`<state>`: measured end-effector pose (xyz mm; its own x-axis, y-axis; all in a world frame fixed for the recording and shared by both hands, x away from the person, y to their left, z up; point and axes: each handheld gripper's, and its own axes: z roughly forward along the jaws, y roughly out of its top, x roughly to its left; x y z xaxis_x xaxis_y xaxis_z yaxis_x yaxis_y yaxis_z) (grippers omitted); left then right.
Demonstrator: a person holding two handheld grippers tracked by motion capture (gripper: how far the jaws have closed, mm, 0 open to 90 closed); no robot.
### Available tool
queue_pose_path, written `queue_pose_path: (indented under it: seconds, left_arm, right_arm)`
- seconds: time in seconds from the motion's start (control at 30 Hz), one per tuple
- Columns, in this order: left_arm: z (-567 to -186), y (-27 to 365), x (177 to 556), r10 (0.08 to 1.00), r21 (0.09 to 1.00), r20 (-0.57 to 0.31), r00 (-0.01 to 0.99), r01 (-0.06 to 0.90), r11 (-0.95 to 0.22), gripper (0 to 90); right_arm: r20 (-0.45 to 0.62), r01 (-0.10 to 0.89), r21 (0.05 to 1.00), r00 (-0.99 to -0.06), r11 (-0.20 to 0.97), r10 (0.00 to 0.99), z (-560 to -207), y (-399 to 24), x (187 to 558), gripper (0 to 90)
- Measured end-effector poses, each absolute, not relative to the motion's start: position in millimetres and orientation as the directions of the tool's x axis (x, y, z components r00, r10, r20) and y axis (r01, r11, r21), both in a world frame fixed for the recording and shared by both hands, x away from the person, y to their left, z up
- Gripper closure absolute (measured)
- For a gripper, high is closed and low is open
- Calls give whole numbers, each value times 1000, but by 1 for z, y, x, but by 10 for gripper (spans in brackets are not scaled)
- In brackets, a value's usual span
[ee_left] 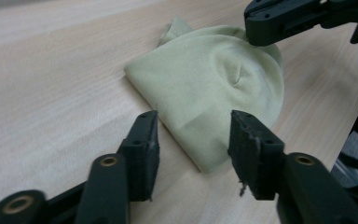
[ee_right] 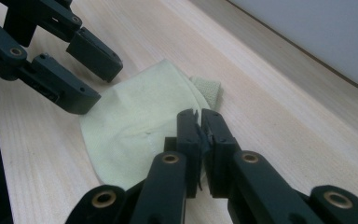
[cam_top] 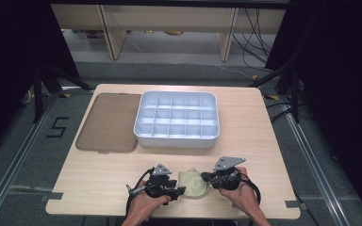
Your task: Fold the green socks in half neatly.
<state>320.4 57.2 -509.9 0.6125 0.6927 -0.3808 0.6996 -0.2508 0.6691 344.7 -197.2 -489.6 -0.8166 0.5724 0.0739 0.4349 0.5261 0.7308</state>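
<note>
Now the right gripper (ee_right: 200, 122) pinches the cloth (ee_right: 140, 116); the left gripper (ee_left: 193, 133), jaws parted at nine o'clock, holds nothing, so a pull could drag it.

Matt knit cloth (ee_left: 205, 88) on smooth wood-grain table (ee_left: 51, 84).

Cloth (cam_top: 194, 183) between grippers, before tray (cam_top: 176, 139)

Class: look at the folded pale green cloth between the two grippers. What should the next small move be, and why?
Probably ease the left gripper forward and close it on the near corner of the cloth. Its jaws stand open with that corner between them, untouched, while the right gripper is shut on the opposite edge.
</note>
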Motion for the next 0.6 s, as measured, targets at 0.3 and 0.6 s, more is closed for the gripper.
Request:
queue_pose_path:
  seconds: [0.3, 0.6]
  left_arm:
    - [-509, 58, 321, 710, 636, -373, 598, 722, -274, 494]
    - [-510, 50, 324, 706, 643, -372, 602, 716, -271, 526]
  right_arm:
    - [80, 439, 726, -818, 530, 569, -490, -197, 344, 850]
    - [63, 429, 721, -822, 544, 565, -491, -196, 344, 846]
